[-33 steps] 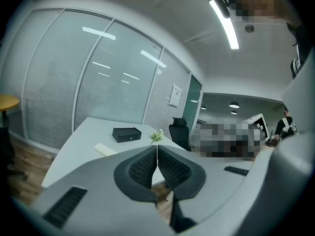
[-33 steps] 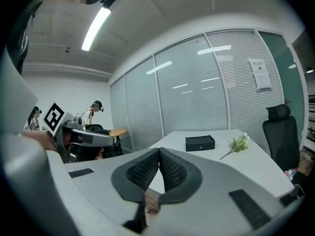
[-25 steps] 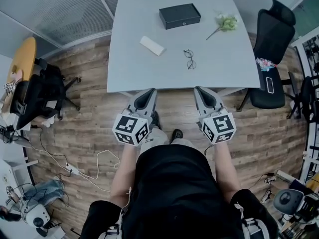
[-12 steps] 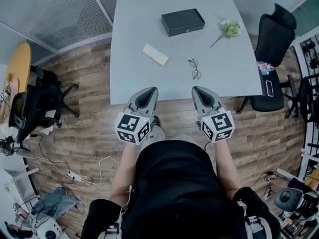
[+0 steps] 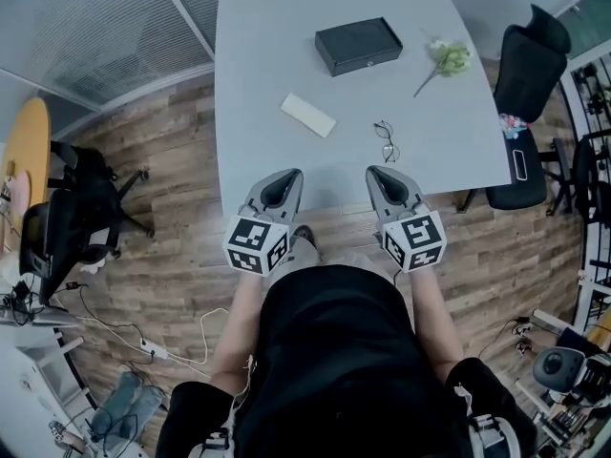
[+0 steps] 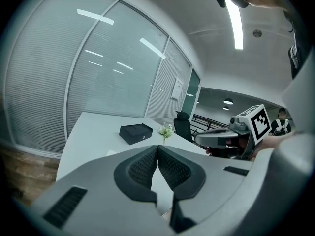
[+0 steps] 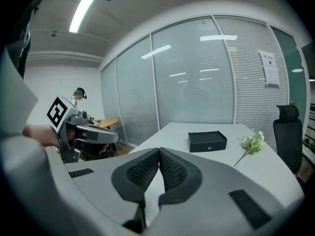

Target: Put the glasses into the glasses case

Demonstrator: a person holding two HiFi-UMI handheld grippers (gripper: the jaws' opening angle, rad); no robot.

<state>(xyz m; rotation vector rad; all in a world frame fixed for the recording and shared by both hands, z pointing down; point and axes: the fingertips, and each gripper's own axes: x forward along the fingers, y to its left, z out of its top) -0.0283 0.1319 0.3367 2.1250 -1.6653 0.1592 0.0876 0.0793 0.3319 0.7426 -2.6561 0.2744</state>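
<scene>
The glasses (image 5: 386, 142), thin-framed, lie on the white table (image 5: 258, 27) ahead of my right gripper (image 5: 375, 172). Further back on the table rests the black glasses case (image 5: 358, 46), closed; it also shows in both gripper views as the case (image 6: 136, 132) and the case (image 7: 207, 141). My left gripper (image 5: 284, 174) and right gripper hover side by side at the table's near edge. In its own view the left gripper (image 6: 157, 146) has its pads together with nothing between them, and so does the right gripper (image 7: 159, 150). The jaws hide the glasses in both gripper views.
A white flat bar (image 5: 307, 114) lies left of the glasses. A flower sprig (image 5: 447, 58) lies right of the case. A black office chair (image 5: 530, 65) stands at the table's right side. Another chair with bags (image 5: 72, 213) stands on the wood floor at left.
Both grippers and the person have moved forward toward the table; their tips now reach over its near edge. The table's objects sit lower in the head view. The jaws stay shut.
</scene>
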